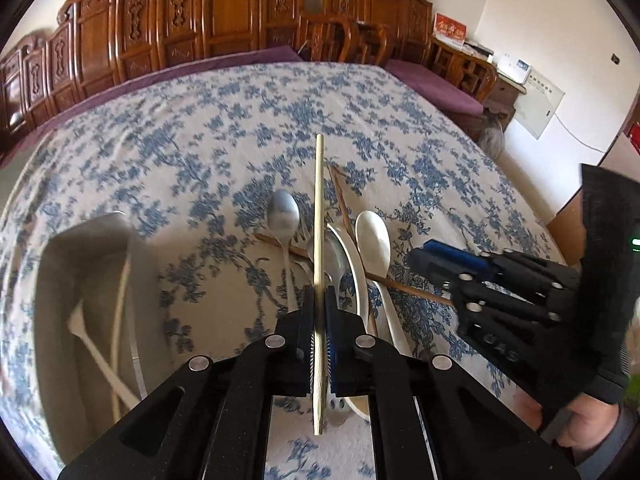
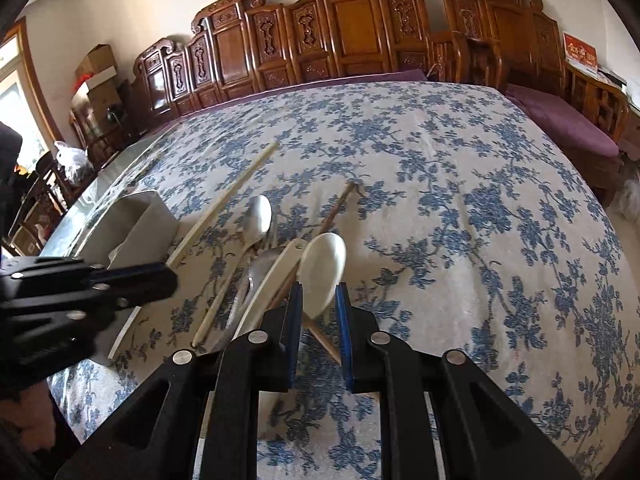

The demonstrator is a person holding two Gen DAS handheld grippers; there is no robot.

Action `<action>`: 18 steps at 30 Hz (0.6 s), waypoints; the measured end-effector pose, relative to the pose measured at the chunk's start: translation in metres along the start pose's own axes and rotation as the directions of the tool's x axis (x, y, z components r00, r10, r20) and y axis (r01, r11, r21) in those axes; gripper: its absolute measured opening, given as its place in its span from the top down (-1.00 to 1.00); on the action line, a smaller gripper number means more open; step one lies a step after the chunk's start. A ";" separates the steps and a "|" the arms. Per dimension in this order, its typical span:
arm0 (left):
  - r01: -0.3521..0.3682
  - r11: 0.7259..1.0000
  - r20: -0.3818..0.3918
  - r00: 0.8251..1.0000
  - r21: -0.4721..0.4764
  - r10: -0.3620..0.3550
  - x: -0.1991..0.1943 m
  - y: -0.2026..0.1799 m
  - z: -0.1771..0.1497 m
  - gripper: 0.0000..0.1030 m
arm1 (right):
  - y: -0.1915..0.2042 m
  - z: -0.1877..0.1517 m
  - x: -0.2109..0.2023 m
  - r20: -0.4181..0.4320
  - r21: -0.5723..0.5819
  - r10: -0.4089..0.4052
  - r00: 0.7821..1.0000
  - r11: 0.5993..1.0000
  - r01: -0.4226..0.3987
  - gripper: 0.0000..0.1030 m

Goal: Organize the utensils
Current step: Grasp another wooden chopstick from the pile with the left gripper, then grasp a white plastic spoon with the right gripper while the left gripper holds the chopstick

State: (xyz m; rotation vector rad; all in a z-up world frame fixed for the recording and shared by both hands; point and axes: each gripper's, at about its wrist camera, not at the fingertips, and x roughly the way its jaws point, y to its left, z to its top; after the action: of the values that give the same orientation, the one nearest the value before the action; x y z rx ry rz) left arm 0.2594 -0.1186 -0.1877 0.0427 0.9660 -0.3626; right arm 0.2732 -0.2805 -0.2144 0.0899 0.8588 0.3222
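My left gripper (image 1: 319, 300) is shut on a pale chopstick (image 1: 319, 200), which stands straight up the left wrist view above the pile. On the cloth lie a metal spoon (image 1: 283, 210), a white ceramic spoon (image 1: 373, 240), a second white spoon (image 1: 348, 256) and brown chopsticks (image 1: 340, 200). My right gripper (image 2: 319, 292) hangs over the white ceramic spoon (image 2: 324, 256) with a narrow gap between its jaws, and the spoon lies flat on the cloth beneath them. Seen from the left, the right gripper (image 1: 420, 254) is just right of that spoon. A grey container (image 1: 80, 280) at the left holds white utensils.
A blue floral cloth (image 1: 200, 128) covers the table. Carved wooden chairs (image 1: 224, 12) with purple cushions line the far side. A dark sleeve (image 1: 604, 280) holds the right gripper at the right edge. The left gripper (image 2: 168, 276) sits beside the grey container (image 2: 140, 216).
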 end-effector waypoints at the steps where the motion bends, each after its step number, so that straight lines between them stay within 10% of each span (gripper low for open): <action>1: 0.000 1.000 0.008 1.000 0.004 0.000 -0.004 0.002 -0.001 0.92 | 0.002 0.000 0.002 -0.003 0.002 0.008 1.000 1.000 -0.008 0.64; 18: 0.005 1.000 0.086 0.996 -0.002 -0.005 -0.032 0.023 -0.013 0.92 | 0.039 -0.004 0.025 -0.046 -0.035 0.049 0.998 0.998 -0.050 0.50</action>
State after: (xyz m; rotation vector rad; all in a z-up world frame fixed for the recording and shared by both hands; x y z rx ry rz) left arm 0.2401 -0.0854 -0.1722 0.0228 0.8815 -0.3652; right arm 0.2764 -0.2353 -0.2270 0.0706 0.8962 0.3874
